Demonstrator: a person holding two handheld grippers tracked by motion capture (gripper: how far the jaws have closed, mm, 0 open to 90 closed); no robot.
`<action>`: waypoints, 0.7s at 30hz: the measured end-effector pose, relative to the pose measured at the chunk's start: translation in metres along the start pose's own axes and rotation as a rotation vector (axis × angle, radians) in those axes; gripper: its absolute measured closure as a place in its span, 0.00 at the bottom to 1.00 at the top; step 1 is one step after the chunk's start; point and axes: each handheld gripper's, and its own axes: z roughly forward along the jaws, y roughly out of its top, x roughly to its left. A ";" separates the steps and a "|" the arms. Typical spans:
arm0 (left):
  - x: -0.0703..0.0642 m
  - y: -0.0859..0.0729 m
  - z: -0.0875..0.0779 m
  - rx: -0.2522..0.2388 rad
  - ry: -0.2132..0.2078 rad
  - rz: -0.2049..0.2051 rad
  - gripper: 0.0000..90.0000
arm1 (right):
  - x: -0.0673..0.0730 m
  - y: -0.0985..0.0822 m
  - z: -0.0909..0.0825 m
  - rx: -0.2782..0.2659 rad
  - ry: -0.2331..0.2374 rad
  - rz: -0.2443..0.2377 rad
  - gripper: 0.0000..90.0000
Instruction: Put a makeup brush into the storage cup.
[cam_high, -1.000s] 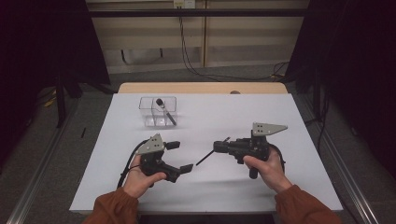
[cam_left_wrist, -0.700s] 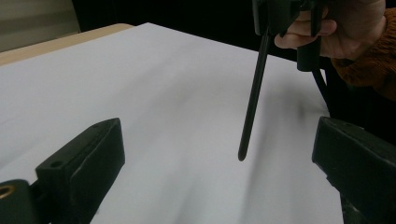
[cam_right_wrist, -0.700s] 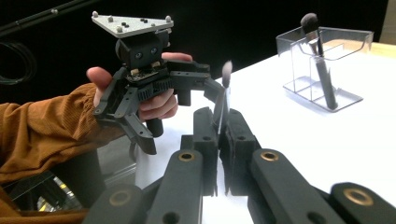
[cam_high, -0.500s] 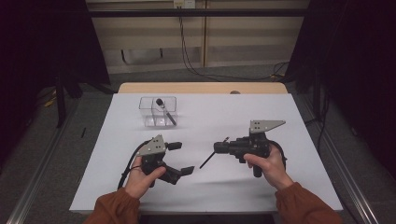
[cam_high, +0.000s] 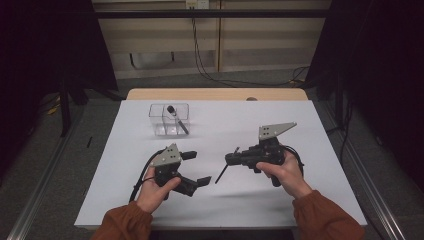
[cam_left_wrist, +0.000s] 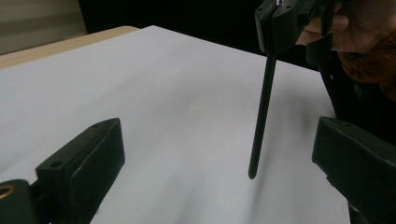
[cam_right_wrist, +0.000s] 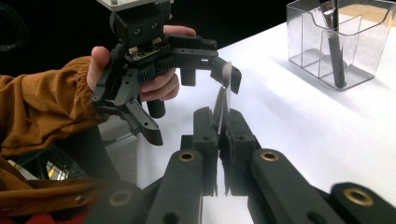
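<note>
Right gripper (cam_high: 231, 159) fingers clamp a thin, probably brush-like stick (cam_left_wrist: 261, 109); left gripper (cam_high: 199, 168) fingers gape empty.

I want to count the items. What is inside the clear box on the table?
The clear box has dividers. One dark brush leans in it, handle down, bristle end above the rim. The other compartments look empty, though glare hides some corners.

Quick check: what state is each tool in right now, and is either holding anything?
Left tool: open, holding nothing.
Right tool: closed on a thin black brush, which hangs tip down toward the table.
</note>
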 end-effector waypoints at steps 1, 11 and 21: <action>0.000 0.000 0.000 -0.002 -0.001 -0.002 0.03 | 0.000 0.001 0.000 0.005 -0.001 -0.008 0.95; -0.003 0.000 0.006 -0.008 -0.005 0.001 0.03 | 0.001 0.013 0.007 0.115 -0.016 -0.030 0.95; -0.005 0.003 0.011 -0.002 -0.009 -0.009 0.03 | 0.000 0.025 0.011 0.208 -0.036 -0.029 0.95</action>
